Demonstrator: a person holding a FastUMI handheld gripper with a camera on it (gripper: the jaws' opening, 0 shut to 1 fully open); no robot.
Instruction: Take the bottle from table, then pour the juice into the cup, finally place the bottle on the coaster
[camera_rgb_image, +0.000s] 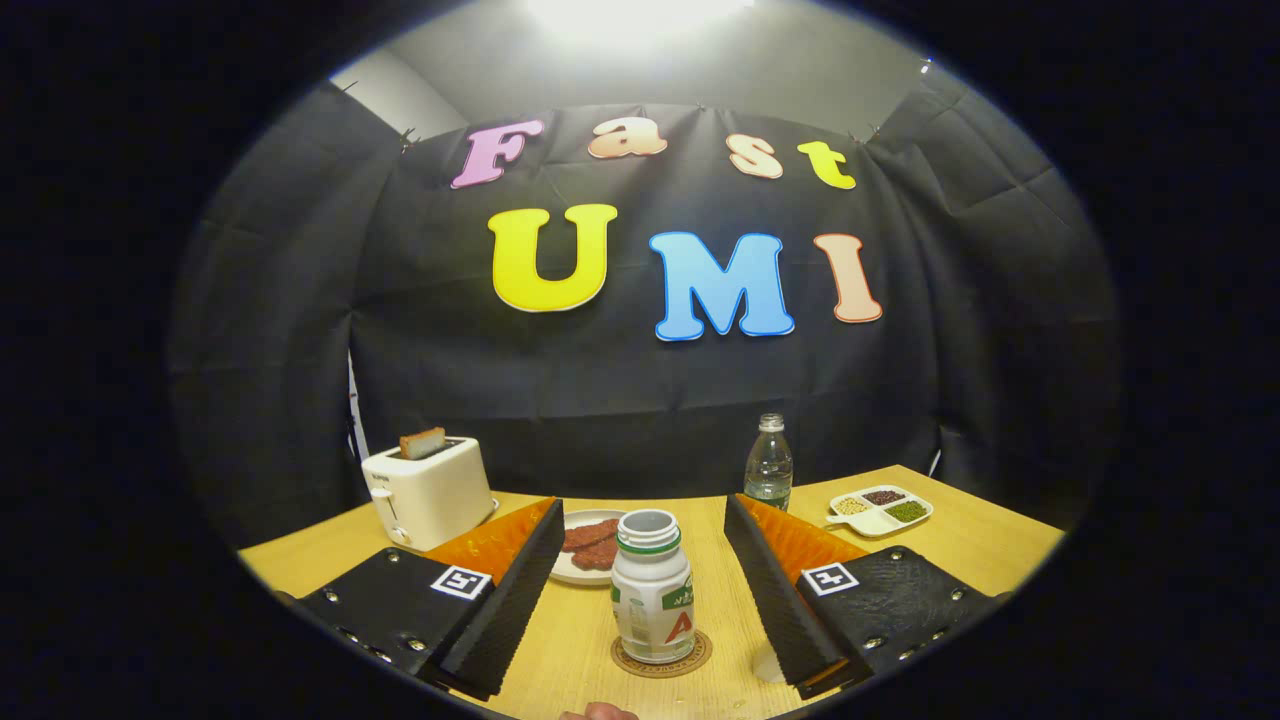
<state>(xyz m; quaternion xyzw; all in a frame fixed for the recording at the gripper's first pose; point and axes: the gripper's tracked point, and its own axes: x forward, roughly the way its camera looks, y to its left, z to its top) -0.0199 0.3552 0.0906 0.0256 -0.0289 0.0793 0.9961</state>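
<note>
A small white bottle (652, 590) with a green and red label and an open top stands upright on a round cork coaster (661, 655) on the wooden table (960, 545). My gripper (642, 575) is open, its two fingers spread wide on either side of the bottle without touching it. Behind the inner edge of the right finger, a bit of a white object (768, 665) peeks out, possibly the cup; I cannot tell.
Beyond the fingers stand a white toaster (428, 490) with a slice of toast, a plate of reddish food (590, 545), a clear water bottle (768, 465) and a white divided dish (880, 510) of beans. A fingertip (598, 712) shows at the table's near edge.
</note>
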